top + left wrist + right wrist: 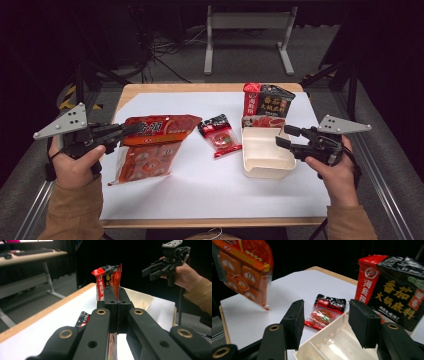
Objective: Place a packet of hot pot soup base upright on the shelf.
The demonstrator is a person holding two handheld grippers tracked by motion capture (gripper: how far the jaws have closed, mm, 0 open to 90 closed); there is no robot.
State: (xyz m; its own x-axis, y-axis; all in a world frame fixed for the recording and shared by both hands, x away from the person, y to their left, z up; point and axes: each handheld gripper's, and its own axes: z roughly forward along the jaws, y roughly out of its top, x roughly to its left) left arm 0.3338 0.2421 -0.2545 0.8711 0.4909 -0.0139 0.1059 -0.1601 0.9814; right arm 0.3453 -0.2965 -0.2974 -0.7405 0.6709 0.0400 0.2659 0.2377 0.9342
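While the left gripper (pixel 131 129) at mid-left of the high view has its jaws pressed together on the top edge of the orange packet (pixel 150 150), that packet hangs lifted at upper left of the right gripper view, its lower corner clear of the white sheet (pixel 200 190). Right gripper (pixel 284 137), mid-right, jaws spread, empty, hovering over the cream tray (pixel 265 167). Small red sachet (pixel 220 136) lies flat at centre, between packet and tray. Black-and-red box (pixel 267 101) stands upright just behind the tray.
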